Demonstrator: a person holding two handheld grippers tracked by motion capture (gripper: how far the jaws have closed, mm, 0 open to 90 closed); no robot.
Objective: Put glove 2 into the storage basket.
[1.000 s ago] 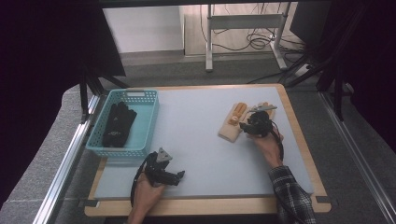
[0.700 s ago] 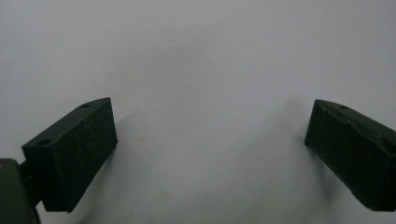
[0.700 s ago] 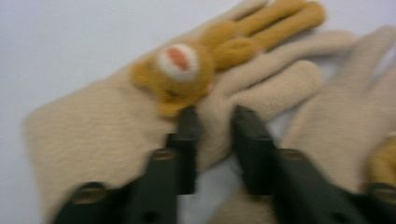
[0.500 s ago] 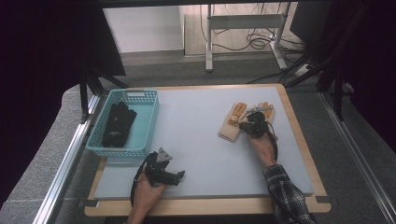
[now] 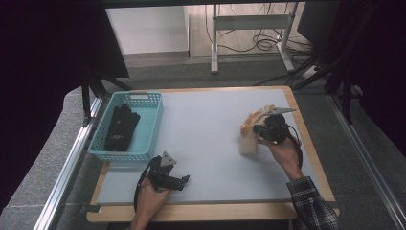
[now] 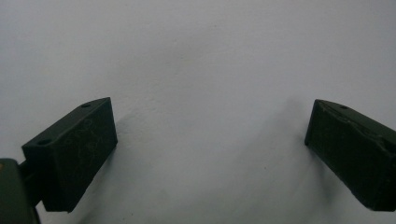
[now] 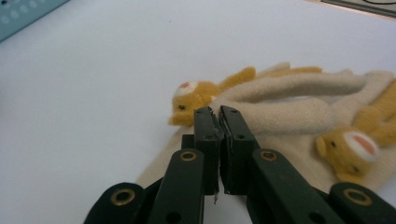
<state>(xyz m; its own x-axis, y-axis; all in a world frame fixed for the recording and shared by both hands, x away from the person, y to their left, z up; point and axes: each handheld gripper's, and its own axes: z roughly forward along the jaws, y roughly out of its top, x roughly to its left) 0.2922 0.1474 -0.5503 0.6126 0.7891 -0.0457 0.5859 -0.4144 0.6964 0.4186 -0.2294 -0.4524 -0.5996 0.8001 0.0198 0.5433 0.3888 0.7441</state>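
White mat (image 5: 206, 129) open mid-table, beige gloves (image 7: 299, 107) probably pinched near right edge

Beige plush gloves (image 7: 289, 112) with orange-yellow animal figures whose ears are white with a pink-red centre; the figures have dark eyes. Turquoise plastic basket (image 5: 152, 125) holding black gloves (image 5: 120, 128). Pale grey-white table mat (image 5: 206, 139) on a light wooden table (image 5: 210, 211). Black right gripper (image 7: 218, 122) with brass-coloured rivets. Black left gripper (image 5: 168, 178) with a grey plate. Sleeve (image 5: 313, 206) in a dark and white plaid.
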